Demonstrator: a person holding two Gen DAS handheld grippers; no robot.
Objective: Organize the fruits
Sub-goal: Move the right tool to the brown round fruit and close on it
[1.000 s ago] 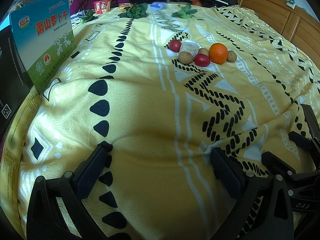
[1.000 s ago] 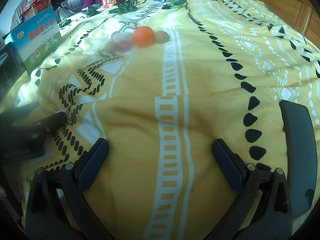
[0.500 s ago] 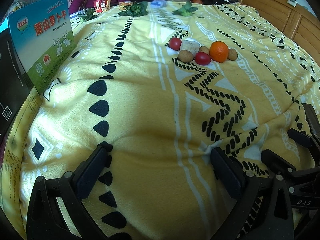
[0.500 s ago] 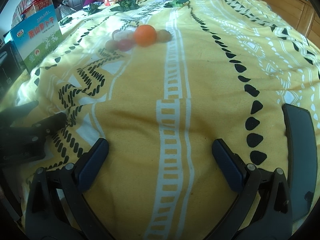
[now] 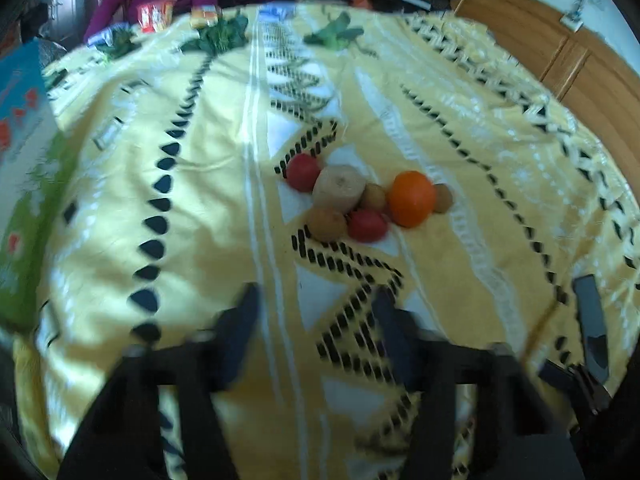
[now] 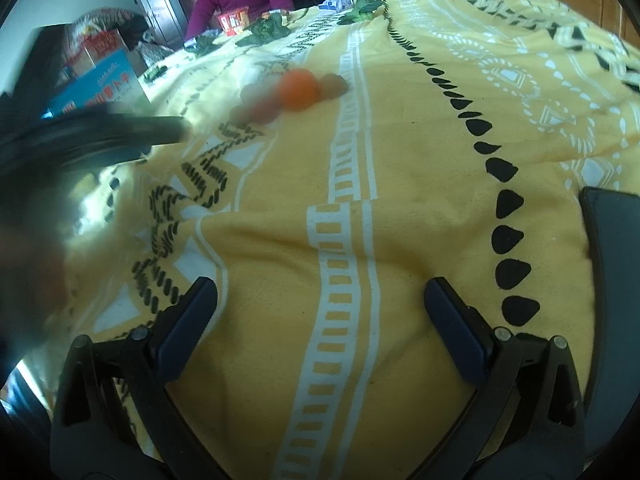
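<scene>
I am holding the left gripper [image 5: 316, 320] above the yellow patterned bedspread [image 5: 200, 184], its two dark fingers spread apart with nothing between them, though motion is blurring that view. Ahead of it the fruit is lying in one tight cluster on the cloth: a round orange [image 5: 413, 199], two red tomatoes [image 5: 303, 172] [image 5: 367, 225], a pale cut chunk of something I cannot identify [image 5: 339, 189], and three small brown kiwi-like fruits [image 5: 327, 223] touching them. The right gripper [image 6: 320, 308] is hovering over the white ladder stripe, fingers wide apart and gripping nothing. In its view the cluster is sitting well ahead, blurred, the orange [image 6: 299, 89] clearest. A flat black phone-like slab [image 6: 612, 264] is lying on the cloth just to its right. A blue and green printed box [image 5: 24, 168] is standing at the left edge.
</scene>
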